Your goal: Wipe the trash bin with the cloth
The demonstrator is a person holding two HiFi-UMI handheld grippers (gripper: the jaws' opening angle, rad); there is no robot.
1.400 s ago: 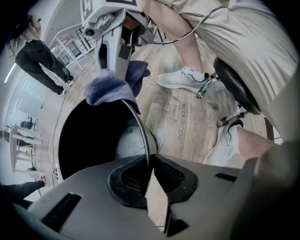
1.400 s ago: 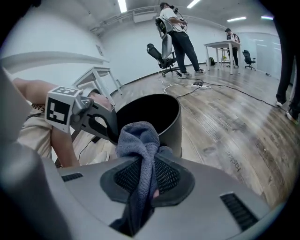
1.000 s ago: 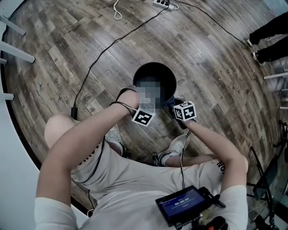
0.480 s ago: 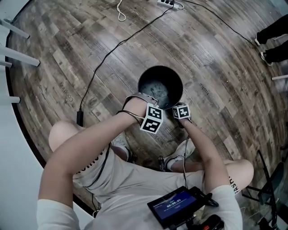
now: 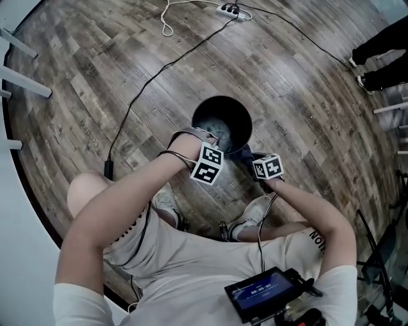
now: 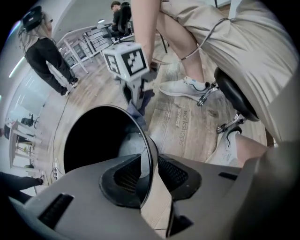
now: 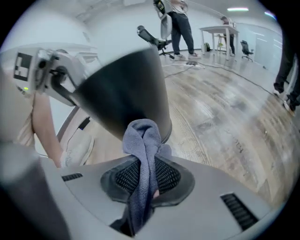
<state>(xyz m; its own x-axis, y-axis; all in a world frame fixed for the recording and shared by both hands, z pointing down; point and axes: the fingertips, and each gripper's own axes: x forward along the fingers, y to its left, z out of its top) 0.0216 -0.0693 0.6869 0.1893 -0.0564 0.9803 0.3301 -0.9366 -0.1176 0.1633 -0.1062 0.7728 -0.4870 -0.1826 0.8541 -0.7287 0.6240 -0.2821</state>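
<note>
A black round trash bin (image 5: pixel 245 125) stands on the wood floor in front of my feet. My left gripper (image 5: pixel 204 140) points down over its near rim. In the left gripper view the thin rim (image 6: pixel 149 140) runs between the two pads of that gripper (image 6: pixel 149 161). The jaws have just been opening, and a gap shows beside the rim. My right gripper (image 5: pixel 253 156) is shut on a blue-grey cloth (image 7: pixel 143 150), which lies against the bin's outer wall (image 7: pixel 126 93) low on the near right side. The cloth (image 6: pixel 136 108) also hangs below the right gripper's marker cube.
Black cables (image 5: pixel 153 79) and a white power strip (image 5: pixel 231 9) lie on the floor beyond the bin. My shoes (image 5: pixel 252 213) rest close behind it. A person's feet (image 5: pixel 373 63) stand at the right. White furniture legs (image 5: pixel 22 79) are at the left.
The right gripper with the cloth has shifted a little right and toward me along the bin's near side. The left gripper stays at the rim.
</note>
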